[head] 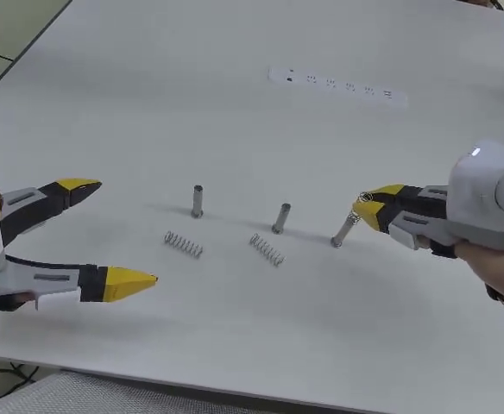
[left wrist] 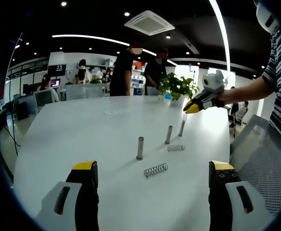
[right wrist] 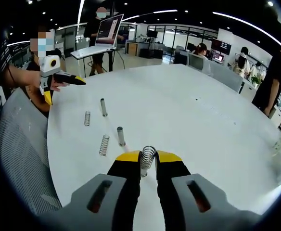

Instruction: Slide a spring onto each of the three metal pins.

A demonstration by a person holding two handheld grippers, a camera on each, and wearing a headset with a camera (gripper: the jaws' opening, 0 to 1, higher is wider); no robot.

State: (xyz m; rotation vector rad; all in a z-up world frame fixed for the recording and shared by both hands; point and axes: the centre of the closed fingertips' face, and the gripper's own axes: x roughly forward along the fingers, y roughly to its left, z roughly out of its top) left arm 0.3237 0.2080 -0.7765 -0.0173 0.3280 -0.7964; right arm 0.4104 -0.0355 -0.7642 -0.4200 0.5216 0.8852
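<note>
In the head view, the right tongs (head: pixel 368 207) are squeezed shut on the held spring (head: pixel 362 199). The leaning pin (head: pixel 345 230) is right under their tips and tips toward them. I cannot tell if the spring is over the pin's top yet. I think a sideways push could knock this pin flat, or a hard squeeze could make the spring pop away. Between the two tongs stand the middle pin (head: pixel 281 218) and the last pin (head: pixel 198 201), both bare. The first loose spring (head: pixel 267 250) and second loose spring (head: pixel 184 244) lie beside them. The left tongs (head: pixel 124 231) are wide open and hold nothing. They hover flat over the worktop (head: pixel 235 86), well apart from the pins. In the left gripper view, those jaws point at the pins, and far ahead a hand holds the right tongs low and nearly level. In the right gripper view, the held spring stands upright, pinched between the yellow tips.
</note>
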